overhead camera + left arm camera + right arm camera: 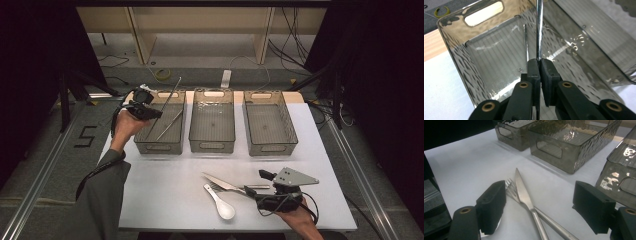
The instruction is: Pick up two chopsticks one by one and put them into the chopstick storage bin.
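Chopstick [539, 30], a thin metal rod, is clamped between the closed jaws of the left gripper [540, 65] and is held slanting over the leftmost bin [141, 145], where a second metal rod [169, 125] is seen lying inside. Two more smoky bins [212, 145] are lined up beside it. The right gripper [539, 210] is held wide open, nothing gripped, just over the crossed knife [524, 192] and fork [510, 188], with a white spoon [220, 202] lying beside them on the table [160, 190]
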Available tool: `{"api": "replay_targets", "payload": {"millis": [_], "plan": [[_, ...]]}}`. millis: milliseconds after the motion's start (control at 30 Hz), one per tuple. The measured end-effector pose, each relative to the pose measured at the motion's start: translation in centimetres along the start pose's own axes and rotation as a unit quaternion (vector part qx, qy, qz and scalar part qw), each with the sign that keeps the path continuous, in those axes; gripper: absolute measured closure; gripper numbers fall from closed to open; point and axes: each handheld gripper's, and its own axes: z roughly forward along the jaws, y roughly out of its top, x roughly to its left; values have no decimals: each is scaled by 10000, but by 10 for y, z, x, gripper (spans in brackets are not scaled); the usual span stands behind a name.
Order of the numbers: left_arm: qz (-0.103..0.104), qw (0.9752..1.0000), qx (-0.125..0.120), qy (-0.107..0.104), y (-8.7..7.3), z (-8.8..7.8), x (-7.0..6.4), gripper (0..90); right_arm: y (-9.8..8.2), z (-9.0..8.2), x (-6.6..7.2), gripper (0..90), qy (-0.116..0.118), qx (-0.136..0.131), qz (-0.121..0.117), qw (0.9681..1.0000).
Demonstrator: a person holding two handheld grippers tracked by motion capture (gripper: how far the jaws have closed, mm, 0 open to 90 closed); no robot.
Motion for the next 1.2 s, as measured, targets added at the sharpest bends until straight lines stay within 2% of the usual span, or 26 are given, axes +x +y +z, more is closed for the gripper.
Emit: {"api": "replay_targets", "payload": {"millis": [433,600,900,1200], "plan": [[-183,9998,93,24,-11,11,4,852,0,0,1,276,12,2,-4,10000],[-287,9995,121,-30,-14,15,7,852,0,1,0,276,16,19,5,10000],[-333,9993,194,-23,-17,17,10,851,0,1,0,276,20,27,1,10000],[-509,9984,258,-14,-23,25,11,847,0,1,0,276,20,28,-4,10000]]}}
